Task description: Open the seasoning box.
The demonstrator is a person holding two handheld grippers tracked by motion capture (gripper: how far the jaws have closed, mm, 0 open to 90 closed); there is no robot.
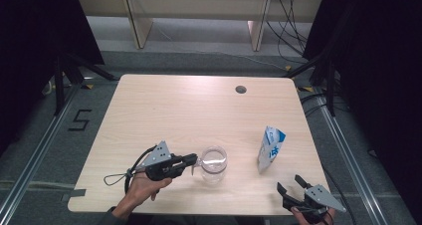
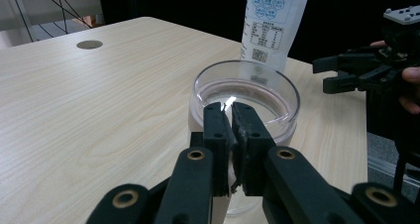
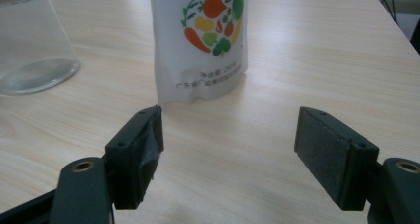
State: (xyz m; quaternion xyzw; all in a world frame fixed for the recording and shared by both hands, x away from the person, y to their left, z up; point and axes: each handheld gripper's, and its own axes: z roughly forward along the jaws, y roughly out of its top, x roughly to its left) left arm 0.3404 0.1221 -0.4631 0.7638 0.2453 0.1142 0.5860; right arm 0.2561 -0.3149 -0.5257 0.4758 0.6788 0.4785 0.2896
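A clear glass jar (image 1: 214, 164) stands open-topped near the table's front middle. My left gripper (image 1: 195, 161) reaches it from the left, and its jaws are pinched on the near rim of the jar (image 2: 257, 92); the left gripper (image 2: 229, 107) is shut on that wall. A white and blue pouch (image 1: 271, 148) stands upright to the right of the jar. My right gripper (image 1: 291, 181) rests at the front right edge, open and holding nothing. In the right gripper view the right gripper (image 3: 230, 130) faces the pouch (image 3: 200, 40), a short way off, with the jar (image 3: 34, 50) at the left.
The light wooden table (image 1: 174, 110) has a round cable hole (image 1: 241, 89) at the back right. Dark curtains and stands flank the table, and cables lie on the floor behind. The right gripper (image 2: 337, 73) shows past the pouch (image 2: 270, 21) in the left gripper view.
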